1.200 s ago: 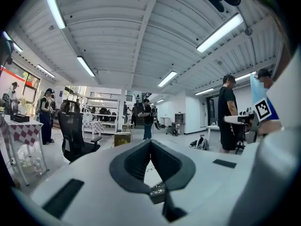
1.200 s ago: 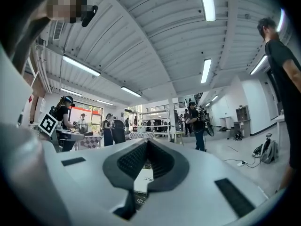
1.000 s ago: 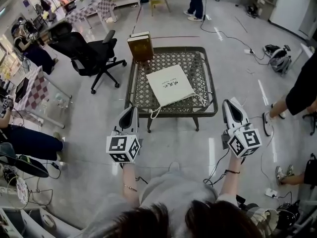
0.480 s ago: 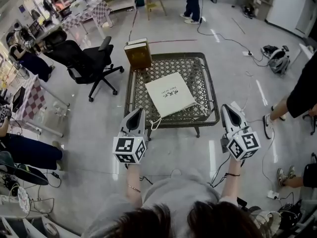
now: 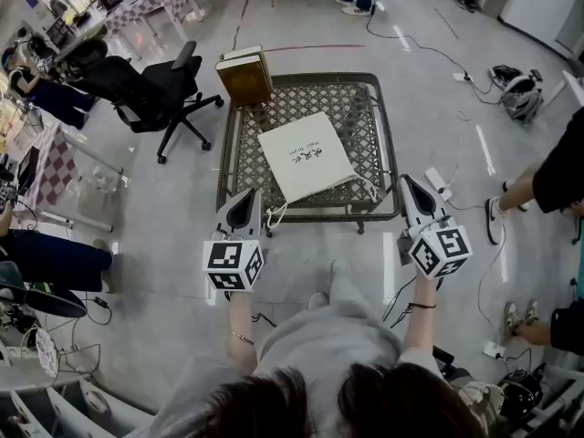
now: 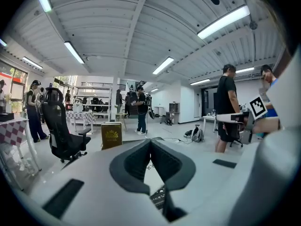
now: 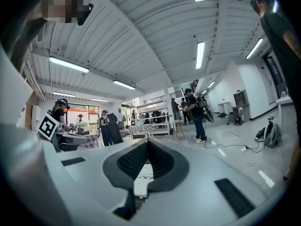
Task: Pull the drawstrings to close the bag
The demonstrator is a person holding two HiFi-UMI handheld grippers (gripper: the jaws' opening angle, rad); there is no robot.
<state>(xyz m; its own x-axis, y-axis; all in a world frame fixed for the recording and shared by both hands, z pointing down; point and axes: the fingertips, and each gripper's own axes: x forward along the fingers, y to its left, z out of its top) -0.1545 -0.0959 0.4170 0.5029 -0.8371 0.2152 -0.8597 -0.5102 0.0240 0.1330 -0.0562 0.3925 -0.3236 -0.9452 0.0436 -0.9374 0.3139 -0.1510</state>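
Just beyond the left tongs (image 5: 254,197) and right tongs (image 5: 407,184), both closed on nothing, the bag (image 5: 306,156) is seen flat on the worktop (image 5: 232,144). Both have been brought nearer its drawstrings (image 5: 274,213), none yet gripped. Its mouth is turned toward them, long axis running away, skewed left.

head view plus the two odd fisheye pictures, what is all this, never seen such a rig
No robot here: a person holds tongs, one pair per hand. The head view looks down from their head; the left tongs and right tongs are shut and empty, short of a mesh table. On it lies a white drawstring bag, with a brown box at its far left corner. The two gripper views come from cameras riding on the tongs.
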